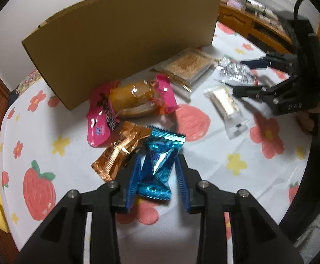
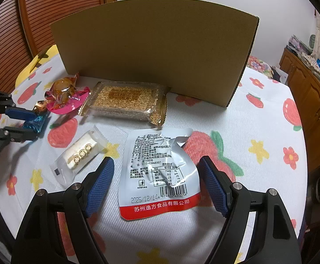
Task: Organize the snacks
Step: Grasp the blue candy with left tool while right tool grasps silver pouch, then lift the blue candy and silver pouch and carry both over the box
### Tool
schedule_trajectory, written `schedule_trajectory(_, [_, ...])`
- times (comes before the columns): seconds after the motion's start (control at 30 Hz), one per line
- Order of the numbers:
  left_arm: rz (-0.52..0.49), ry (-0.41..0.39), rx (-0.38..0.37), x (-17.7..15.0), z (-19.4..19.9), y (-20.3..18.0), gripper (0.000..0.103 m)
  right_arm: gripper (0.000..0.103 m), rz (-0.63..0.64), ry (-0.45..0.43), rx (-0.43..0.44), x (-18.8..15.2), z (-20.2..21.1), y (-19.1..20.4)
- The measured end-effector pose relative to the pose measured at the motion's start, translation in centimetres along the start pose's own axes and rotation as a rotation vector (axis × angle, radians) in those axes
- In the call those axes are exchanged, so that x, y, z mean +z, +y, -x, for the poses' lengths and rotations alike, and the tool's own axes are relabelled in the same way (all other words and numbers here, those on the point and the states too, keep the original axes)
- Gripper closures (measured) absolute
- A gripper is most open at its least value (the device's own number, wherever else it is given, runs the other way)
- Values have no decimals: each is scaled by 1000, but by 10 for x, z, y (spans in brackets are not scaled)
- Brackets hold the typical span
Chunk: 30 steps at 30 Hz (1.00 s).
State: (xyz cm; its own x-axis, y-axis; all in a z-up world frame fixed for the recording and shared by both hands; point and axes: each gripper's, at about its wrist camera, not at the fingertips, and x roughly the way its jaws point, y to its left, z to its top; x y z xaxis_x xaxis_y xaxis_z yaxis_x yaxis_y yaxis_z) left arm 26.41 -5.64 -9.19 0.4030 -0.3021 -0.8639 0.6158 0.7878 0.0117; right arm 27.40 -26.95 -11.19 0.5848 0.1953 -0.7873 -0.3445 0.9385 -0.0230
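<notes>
While the left gripper (image 1: 157, 176) pinches the blue candy (image 1: 160, 167) just in front of the cardboard box (image 1: 124, 44), the right gripper (image 2: 157, 184) hovers spread wide around the white pouch (image 2: 160, 171), also before the box. Judging by this, sorting has begun; next, the right fingers need to close on the pouch. What the box holds is hidden behind its wall, and the gold wrapper (image 1: 118, 154) print is unreadable.
</notes>
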Motion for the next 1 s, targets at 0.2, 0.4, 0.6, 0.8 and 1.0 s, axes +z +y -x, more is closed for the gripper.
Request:
schedule_trajectory(0.2, [24, -11, -2, -3, 1, 2, 71, 22, 0, 0, 0, 0, 0, 0])
schedule_trajectory(0.4, [44, -33, 8, -10, 6, -2, 82, 22, 0, 0, 0, 0, 0, 0])
schedule_trajectory(0.6, [86, -90, -1, -17, 22, -3, 82, 22, 0, 0, 0, 0, 0, 0])
schedule_trajectory(0.8, [88, -143, 1, -19, 42, -10, 82, 22, 0, 0, 0, 0, 0, 0])
schedule_trajectory(1.0, [97, -181, -4, -17, 57, -15, 82, 22, 0, 0, -1, 0, 0, 0])
